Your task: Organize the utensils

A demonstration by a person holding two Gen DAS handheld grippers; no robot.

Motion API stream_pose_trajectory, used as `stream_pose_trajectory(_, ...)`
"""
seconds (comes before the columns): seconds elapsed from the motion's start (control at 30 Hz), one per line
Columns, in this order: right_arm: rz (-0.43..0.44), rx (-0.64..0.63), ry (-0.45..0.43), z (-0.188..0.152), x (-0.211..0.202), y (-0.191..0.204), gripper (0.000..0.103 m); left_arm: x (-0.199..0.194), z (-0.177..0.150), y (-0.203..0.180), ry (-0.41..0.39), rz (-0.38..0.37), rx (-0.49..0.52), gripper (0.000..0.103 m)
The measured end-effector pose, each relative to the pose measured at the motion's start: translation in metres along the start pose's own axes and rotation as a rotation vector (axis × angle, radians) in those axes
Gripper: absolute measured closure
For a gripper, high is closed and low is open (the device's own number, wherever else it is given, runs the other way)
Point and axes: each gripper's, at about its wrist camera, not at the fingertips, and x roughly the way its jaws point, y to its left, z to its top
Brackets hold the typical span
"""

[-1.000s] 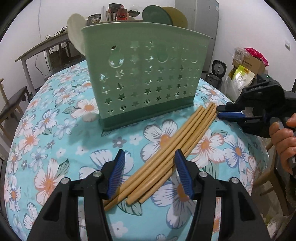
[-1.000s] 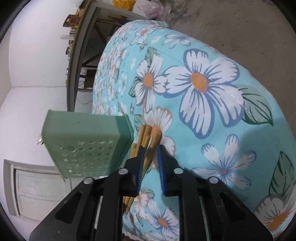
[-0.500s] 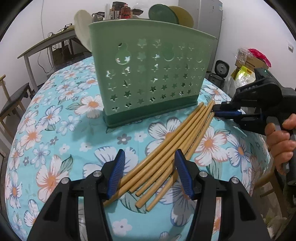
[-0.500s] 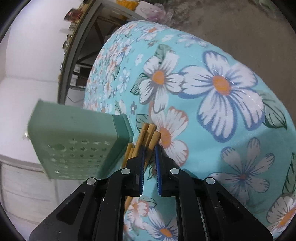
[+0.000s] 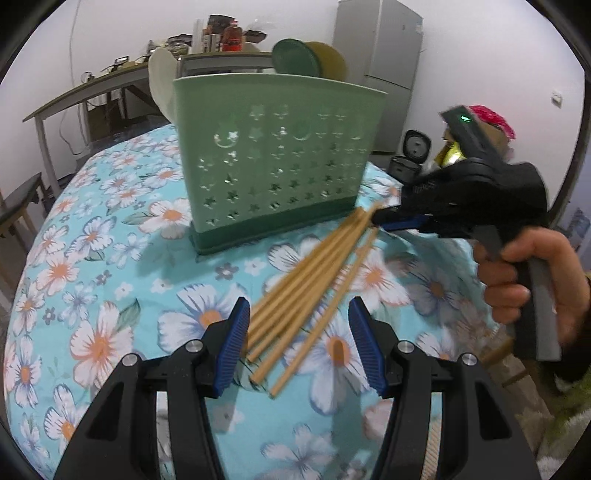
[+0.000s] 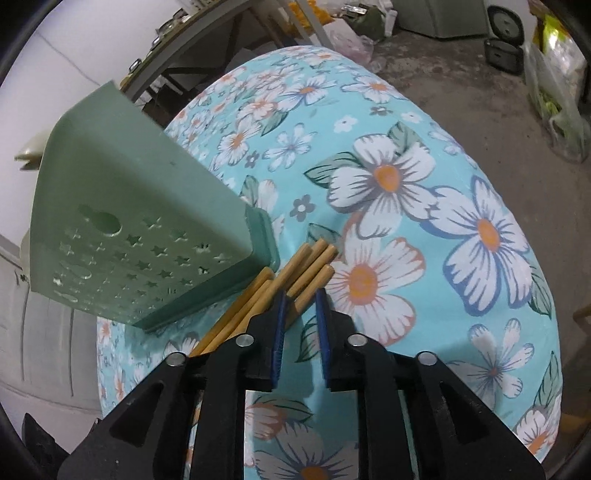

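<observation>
I am finding no text, label, brand, number or sign that I can read in either of my views. The bottles (image 5: 232, 35) on the far table are showing colored labels, but those are too small and blurred for me to make out any word.

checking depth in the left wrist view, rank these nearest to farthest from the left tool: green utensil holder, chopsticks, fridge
From the left tool:
1. Chopsticks, on the tablecloth, near ends between its open fingers.
2. Green utensil holder, upright mid-table, behind the chopsticks.
3. Fridge, against the back wall, upper right.
</observation>
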Motion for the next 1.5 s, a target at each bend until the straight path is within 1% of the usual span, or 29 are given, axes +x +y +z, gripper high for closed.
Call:
stream_pose_trajectory(0.1, -0.029, -0.060, -0.010, -0.005, -0.002, 0.003, 0.084, -0.006, -0.007, -0.002, 0.004, -0.018, 0.004, 0.048)
stream_pose_trajectory(0.17, -0.067, -0.124, -0.018, -0.012, -0.007, 0.009, 0.085, -0.008, -0.010, -0.003, 0.007, -0.029, 0.003, 0.050)
stream_pose_trajectory(0.23, -0.088, -0.157, -0.024, -0.013, -0.007, 0.013, 0.086, -0.008, -0.012, -0.002, 0.013, -0.028, 0.004, 0.051)
stream_pose_trajectory(0.27, -0.088, -0.159, -0.023, -0.014, -0.007, 0.011, 0.086, -0.008, -0.013, -0.002, 0.017, -0.028, 0.005, 0.053)
stream_pose_trajectory(0.3, -0.086, -0.154, -0.022, -0.015, -0.008, 0.009, 0.088, -0.007, -0.013, -0.001, 0.020, -0.027, 0.003, 0.053)
stream_pose_trajectory(0.4, -0.083, -0.149, -0.016, -0.014, -0.007, 0.008, 0.089, -0.005, -0.013, 0.002, 0.027, -0.029, -0.012, 0.056)
stream_pose_trajectory(0.57, -0.099, -0.164, -0.012, -0.016, -0.011, 0.002, 0.090, 0.000, -0.010, 0.004, 0.036, -0.061, -0.024, 0.061)
stream_pose_trajectory(0.6, -0.119, -0.165, 0.000, -0.020, -0.011, 0.000, 0.098, 0.002, -0.009, 0.004, 0.040, -0.067, -0.024, 0.062)
stream_pose_trajectory(0.63, -0.120, -0.160, 0.005, -0.017, -0.008, 0.000, 0.099, 0.004, -0.008, 0.003, 0.046, -0.073, -0.023, 0.064)
stream_pose_trajectory(0.77, -0.072, -0.114, 0.013, -0.018, -0.015, -0.011, 0.100, 0.009, -0.006, -0.001, 0.047, -0.086, -0.017, 0.067)
stream_pose_trajectory(0.87, -0.038, -0.083, 0.017, -0.017, -0.016, -0.016, 0.100, 0.013, -0.003, -0.002, 0.048, -0.078, -0.012, 0.067)
stream_pose_trajectory(1.0, -0.012, -0.064, 0.018, -0.017, -0.016, -0.019, 0.100, 0.021, -0.002, -0.002, 0.070, -0.065, 0.004, 0.067)
stream_pose_trajectory(1.1, -0.004, -0.061, 0.017, -0.020, -0.017, -0.019, 0.100, 0.024, 0.002, -0.002, 0.086, -0.093, -0.009, 0.067)
stream_pose_trajectory(1.17, 0.004, -0.057, 0.019, -0.021, -0.018, -0.020, 0.100, 0.024, 0.001, -0.004, 0.112, -0.145, -0.026, 0.067)
stream_pose_trajectory(1.23, 0.005, -0.057, 0.020, -0.020, -0.017, -0.021, 0.100, 0.025, -0.001, -0.006, 0.133, -0.161, -0.031, 0.067)
stream_pose_trajectory(1.3, 0.007, -0.056, 0.020, -0.021, -0.017, -0.020, 0.100, 0.022, -0.002, -0.007, 0.122, -0.158, -0.032, 0.067)
stream_pose_trajectory(1.4, 0.009, -0.058, 0.021, -0.021, -0.019, -0.022, 0.100, 0.015, 0.001, -0.007, 0.084, -0.127, -0.015, 0.067)
stream_pose_trajectory(1.43, 0.009, -0.056, 0.021, -0.021, -0.018, -0.022, 0.100, 0.016, 0.002, -0.008, 0.089, -0.117, -0.004, 0.067)
stream_pose_trajectory(1.5, 0.013, -0.051, 0.023, -0.020, -0.018, -0.022, 0.100, 0.026, 0.000, -0.007, 0.134, -0.121, -0.008, 0.067)
